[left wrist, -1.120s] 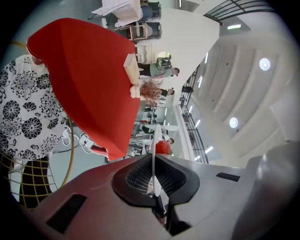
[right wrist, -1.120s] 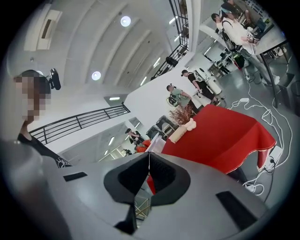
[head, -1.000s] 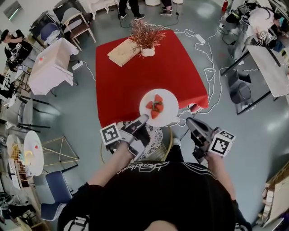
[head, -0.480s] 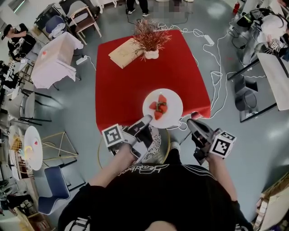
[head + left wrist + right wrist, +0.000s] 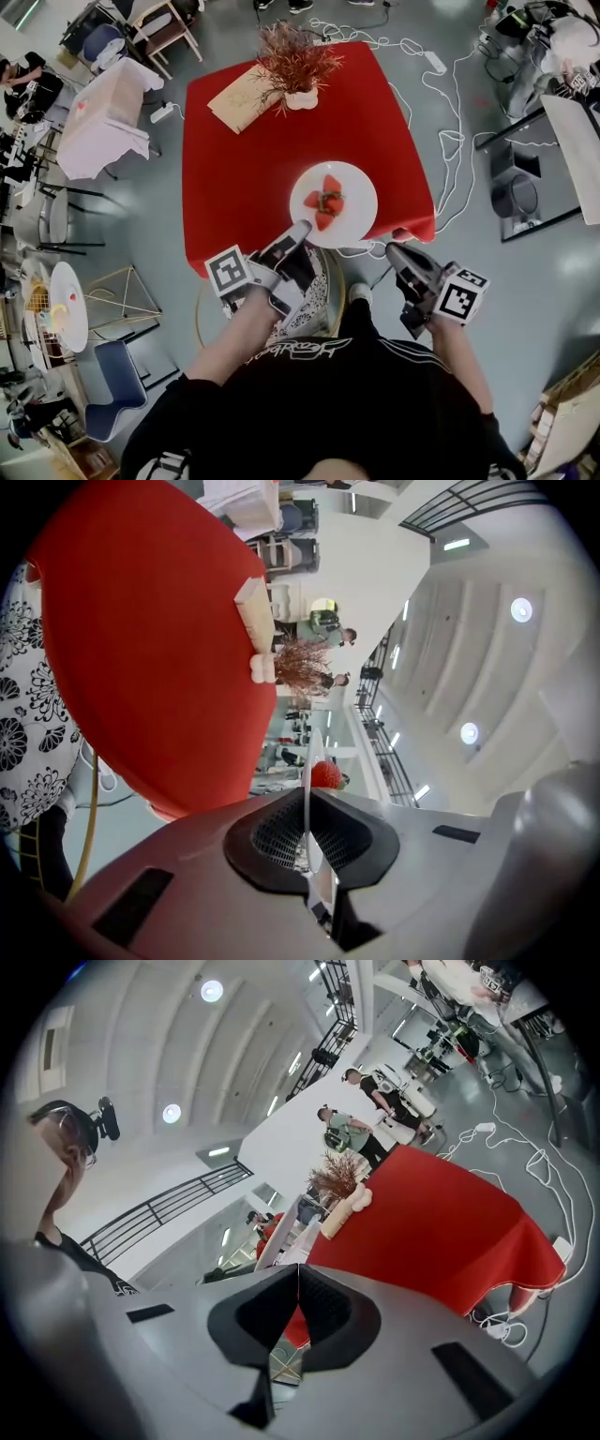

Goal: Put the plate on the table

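Note:
A white plate [image 5: 349, 208] with strawberries [image 5: 323, 204] on it hangs over the near right part of the red table [image 5: 244, 178]. My left gripper [image 5: 299, 231] is shut on the plate's near left rim. In the left gripper view the plate [image 5: 307, 761] shows edge-on between the closed jaws of that gripper [image 5: 306, 803], with a strawberry [image 5: 325, 774] just beyond. Whether the plate touches the cloth I cannot tell. My right gripper [image 5: 394, 251] hovers off the table's near right corner. Its jaws [image 5: 298, 1274] are shut with nothing between them.
At the table's far side stand a white vase with dried plants [image 5: 298, 67] and a tan flat box [image 5: 236, 98]. A patterned round seat [image 5: 317, 291] sits below my hands. Cables [image 5: 450, 141] trail over the floor on the right; chairs and small tables [image 5: 70, 314] crowd the left.
The plate, still in my left gripper, has moved forward from the table's near edge to further over the red cloth. The right gripper has kept its place beside me.

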`<state>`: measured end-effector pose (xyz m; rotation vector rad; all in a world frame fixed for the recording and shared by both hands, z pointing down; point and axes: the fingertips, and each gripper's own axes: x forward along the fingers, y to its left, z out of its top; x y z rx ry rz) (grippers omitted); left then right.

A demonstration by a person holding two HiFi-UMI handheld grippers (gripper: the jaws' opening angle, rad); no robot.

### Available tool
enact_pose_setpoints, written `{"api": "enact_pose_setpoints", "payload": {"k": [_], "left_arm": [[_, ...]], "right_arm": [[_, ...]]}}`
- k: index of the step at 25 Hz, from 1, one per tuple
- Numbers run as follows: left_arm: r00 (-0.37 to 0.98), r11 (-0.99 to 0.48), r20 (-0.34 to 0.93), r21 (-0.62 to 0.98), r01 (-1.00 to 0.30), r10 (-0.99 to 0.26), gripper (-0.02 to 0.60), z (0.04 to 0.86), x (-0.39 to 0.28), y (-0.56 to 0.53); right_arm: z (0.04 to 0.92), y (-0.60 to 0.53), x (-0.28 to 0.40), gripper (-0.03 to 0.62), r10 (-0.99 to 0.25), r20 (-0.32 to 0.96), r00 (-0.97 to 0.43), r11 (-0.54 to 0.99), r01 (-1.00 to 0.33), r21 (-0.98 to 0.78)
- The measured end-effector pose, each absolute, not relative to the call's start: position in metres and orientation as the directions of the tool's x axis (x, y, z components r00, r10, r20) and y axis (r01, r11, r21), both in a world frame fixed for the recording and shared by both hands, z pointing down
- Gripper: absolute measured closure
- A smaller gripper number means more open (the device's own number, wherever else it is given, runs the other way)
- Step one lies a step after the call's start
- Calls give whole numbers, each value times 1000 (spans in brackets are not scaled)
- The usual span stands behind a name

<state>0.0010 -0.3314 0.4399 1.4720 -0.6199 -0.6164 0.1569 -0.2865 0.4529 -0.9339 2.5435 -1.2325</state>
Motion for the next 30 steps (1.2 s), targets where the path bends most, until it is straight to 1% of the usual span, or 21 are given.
{"api": "enact_pose_setpoints", "payload": {"k": [9,13,17,21,23,30], "left_arm": [[680,-26,2,999,-31,-734,565,451,25,-386],[675,-63,-14,997,-48,-738,565,454,34,-410],[669,-82,7,992,-101,-743,565,474,36,-428],[649,-89,4,990,-111,-761,565,495,37,-444],[642,-72,20,991,-116,-766,565,506,37,-449],[603,93,185,979,-181,-776,565,559,36,-460]], "right_arm": [[473,-307,178,586,-588,143,-796,432,-459,-776],[476,-317,181,586,-574,150,-805,434,-455,-778],[480,-321,182,586,-558,158,-814,428,-447,-785],[483,-324,182,586,-543,166,-823,433,-443,-785],[484,-324,183,586,-540,166,-825,430,-440,-788],[493,-323,185,586,-534,168,-829,409,-427,-806]]}}
